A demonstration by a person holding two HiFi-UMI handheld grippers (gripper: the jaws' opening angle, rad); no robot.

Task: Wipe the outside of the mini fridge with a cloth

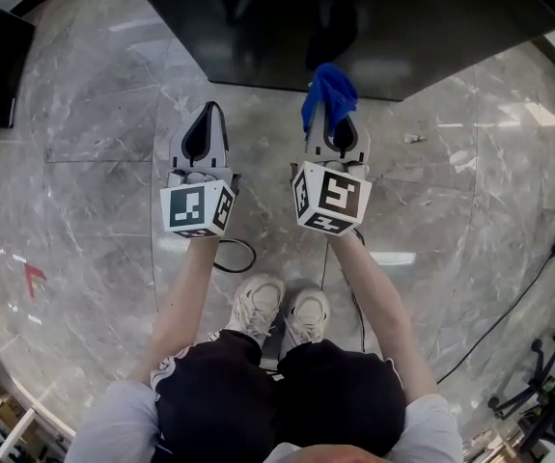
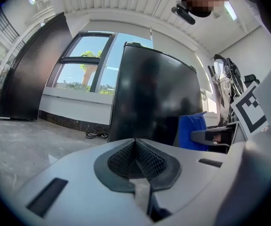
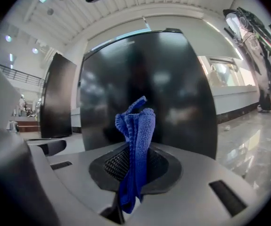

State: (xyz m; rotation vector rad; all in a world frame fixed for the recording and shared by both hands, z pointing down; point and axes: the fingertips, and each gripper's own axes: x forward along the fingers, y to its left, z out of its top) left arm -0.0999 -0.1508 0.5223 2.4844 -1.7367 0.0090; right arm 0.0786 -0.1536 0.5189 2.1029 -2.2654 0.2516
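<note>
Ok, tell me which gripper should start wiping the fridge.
Right. The right gripper is shut on the blue cloth and faces the black fridge. The left gripper is shut with nothing between its jaws, so it has nothing to wipe with.

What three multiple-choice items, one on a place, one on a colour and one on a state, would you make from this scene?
1. Where is the blue cloth? A. on the floor; B. between the fingers of the right gripper; C. over a shoe.
2. What colour is the mini fridge? A. white; B. red; C. black.
3. How are the fingers of the left gripper? A. shut on nothing; B. wide open; C. shut on a cable.
Answers: 1 B, the right gripper view shows it pinched there; 2 C, its door is glossy black; 3 A, the left gripper view shows them meeting, with nothing between.
</note>
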